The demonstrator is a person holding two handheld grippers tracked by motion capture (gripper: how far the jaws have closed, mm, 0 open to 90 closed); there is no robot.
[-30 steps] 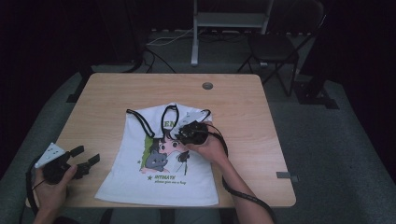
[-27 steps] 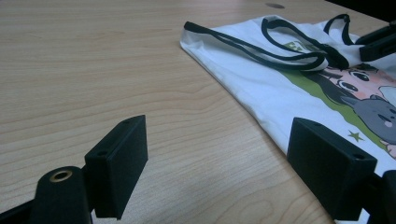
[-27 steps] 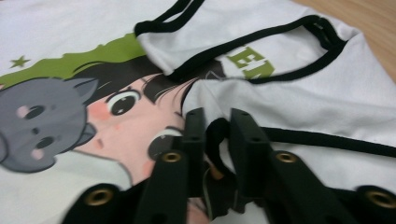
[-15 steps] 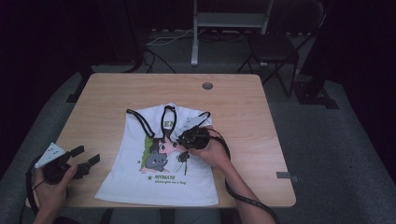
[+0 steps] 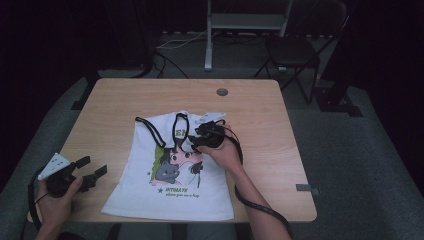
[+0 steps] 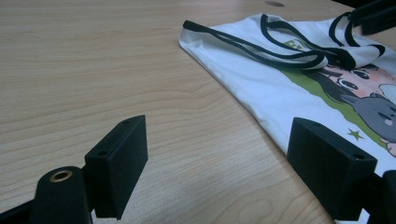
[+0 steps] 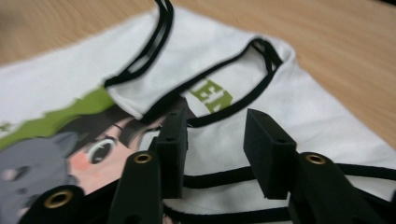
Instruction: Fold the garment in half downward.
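wood grain runs under everything, a pale table (image 5: 280, 125) with dark floor around it and a chair (image 5: 295, 50) far back. nearest to me, at the table's near left corner, i hold my left gripper (image 5: 85, 172) low over bare wood. its jaws stand wide apart with nothing between them, and in the left gripper view the edge of the shirt lies just beside the right-hand jaw, though i cannot tell if it touches.

next out, the white shirt (image 5: 175, 190) lies flat, print up, its hem toward me and its black-trimmed straps (image 6: 280, 46) toward the far edge. the cartoon print (image 7: 93, 140) sits in the middle of the cloth.

over the upper part of the shirt is my right gripper (image 5: 192, 142), pointing left across the neckline. its jaws are partly open, a narrow gap, and in the right gripper view i see white cloth and a black trim band through that gap. nothing is pinched yet; whether the tips brush the fabric i cannot say.

i judge the step in hand to be picking up the top of the shirt near the strap, likely to fold or straighten it. the next move calls for lowering the right jaws until one layer of trim sits between them, then closing firmly. the left gripper should take the near side edge so the cloth lifts evenly.
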